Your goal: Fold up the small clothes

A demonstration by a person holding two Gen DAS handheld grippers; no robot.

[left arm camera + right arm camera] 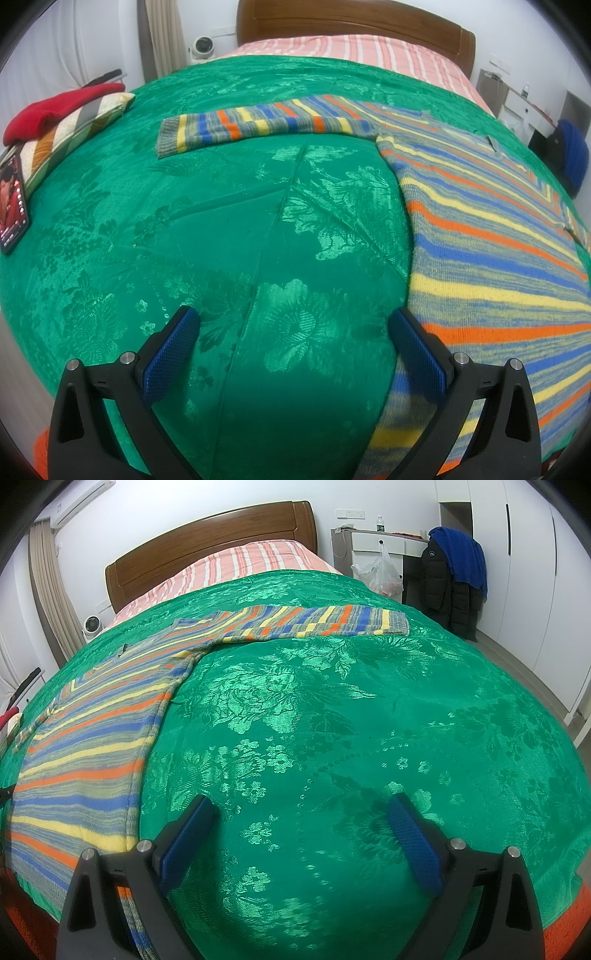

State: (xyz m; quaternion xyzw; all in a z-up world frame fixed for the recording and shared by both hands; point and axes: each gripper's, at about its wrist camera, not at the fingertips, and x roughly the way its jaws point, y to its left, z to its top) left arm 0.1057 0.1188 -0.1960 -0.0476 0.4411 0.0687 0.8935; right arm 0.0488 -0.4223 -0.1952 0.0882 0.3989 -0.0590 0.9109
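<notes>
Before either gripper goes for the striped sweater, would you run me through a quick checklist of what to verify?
1. Left gripper open, nothing held: ok.
2. Right gripper open, nothing held: ok.
3. Striped sweater lies flat on the green bedspread: ok.
4. Both sleeves spread out, left sleeve and right sleeve: ok.
5. Phone and red garment clear of the sweater: ok.
6. Hem edge nearest the grippers lying flat: cannot tell.
</notes>
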